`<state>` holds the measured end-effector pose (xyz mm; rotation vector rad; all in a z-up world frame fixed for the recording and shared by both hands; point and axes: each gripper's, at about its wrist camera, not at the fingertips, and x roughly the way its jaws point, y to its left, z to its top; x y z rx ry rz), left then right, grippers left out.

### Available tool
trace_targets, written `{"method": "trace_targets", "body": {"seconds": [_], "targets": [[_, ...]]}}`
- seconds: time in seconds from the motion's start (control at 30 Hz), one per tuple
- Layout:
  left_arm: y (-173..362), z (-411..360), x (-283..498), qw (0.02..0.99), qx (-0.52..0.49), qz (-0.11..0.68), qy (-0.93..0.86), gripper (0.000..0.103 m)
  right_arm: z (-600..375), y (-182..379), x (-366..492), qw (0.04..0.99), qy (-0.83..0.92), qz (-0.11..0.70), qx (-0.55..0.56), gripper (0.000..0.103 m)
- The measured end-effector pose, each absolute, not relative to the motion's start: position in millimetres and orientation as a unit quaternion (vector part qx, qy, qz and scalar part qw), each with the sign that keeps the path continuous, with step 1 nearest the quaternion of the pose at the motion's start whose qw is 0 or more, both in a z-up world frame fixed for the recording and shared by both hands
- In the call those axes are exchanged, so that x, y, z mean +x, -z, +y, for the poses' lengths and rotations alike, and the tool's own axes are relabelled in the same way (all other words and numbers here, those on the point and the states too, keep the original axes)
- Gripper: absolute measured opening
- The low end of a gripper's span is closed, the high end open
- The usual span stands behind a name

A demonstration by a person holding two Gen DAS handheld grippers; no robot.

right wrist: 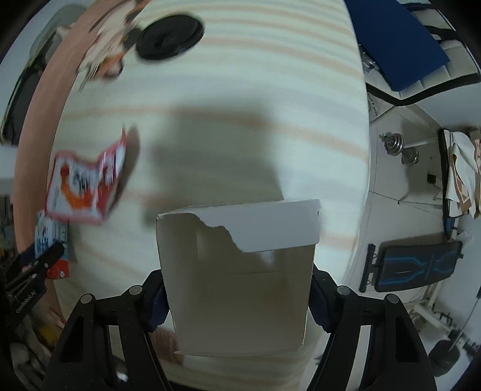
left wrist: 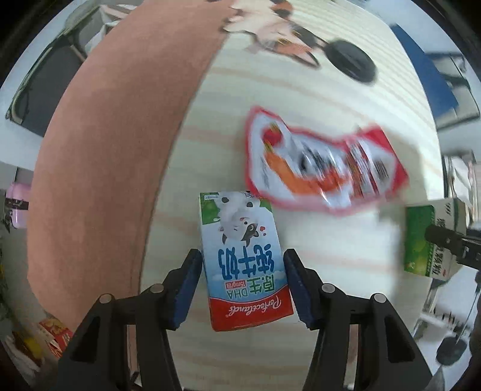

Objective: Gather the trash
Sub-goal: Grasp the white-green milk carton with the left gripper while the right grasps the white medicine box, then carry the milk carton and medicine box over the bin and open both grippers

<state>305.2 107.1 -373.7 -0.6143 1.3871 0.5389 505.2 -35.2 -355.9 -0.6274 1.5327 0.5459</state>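
My left gripper (left wrist: 242,255) is shut on a blue, white and red milk carton (left wrist: 243,258) with a cartoon cow, held over the striped bed surface (left wrist: 270,90). A red and white snack wrapper (left wrist: 318,165) lies just beyond it, blurred; it also shows in the right wrist view (right wrist: 87,183). My right gripper (right wrist: 237,288) is shut on an opened cardboard box (right wrist: 237,285) with a torn flap, its plain inside facing the camera. That box shows green-sided at the right edge of the left wrist view (left wrist: 427,240). The milk carton shows at far left in the right wrist view (right wrist: 51,237).
A black round disc (left wrist: 351,60) lies at the far end of the bed near a cartoon print (left wrist: 276,27). A pink blanket edge (left wrist: 105,150) runs along the left. A blue mat (right wrist: 399,42), dumbbells (right wrist: 399,147) and a bench (right wrist: 418,264) are on the floor at right.
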Motion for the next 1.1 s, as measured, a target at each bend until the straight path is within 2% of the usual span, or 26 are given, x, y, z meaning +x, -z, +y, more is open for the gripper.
{"method": "trace_targets", "body": {"seconds": [0.23,0.43,0.57,0.9,0.93,1.1], "targets": [[399.5,101.4,297.1,0.671,-0.303,0.629,-0.252,0.053,-48.3,358.8,485.2,0.653,-0.227,0.662,-0.289,0.078],[396.0,118.5,306.9,0.682,-0.289,0.619,-0.262,0.051,-41.7,354.9,480.1,0.666,-0.22,0.65,-0.292,0.077],[375.3,116.7,321.9,0.693,-0.275,0.612,-0.264,0.05,-39.8,347.8,473.2,0.674,-0.223,0.643,-0.287,0.075],[304.1,77.2,293.9,0.741,-0.215,0.582,-0.259,0.05,-54.2,308.7,427.2,0.704,-0.24,0.618,-0.253,0.074],[309.5,80.5,299.8,0.745,-0.214,0.578,-0.256,0.05,-56.1,302.0,418.3,0.708,-0.243,0.615,-0.248,0.074],[280.2,69.7,259.9,0.778,-0.201,0.548,-0.232,0.05,-68.0,270.6,368.1,0.728,-0.255,0.595,-0.227,0.074]]}}
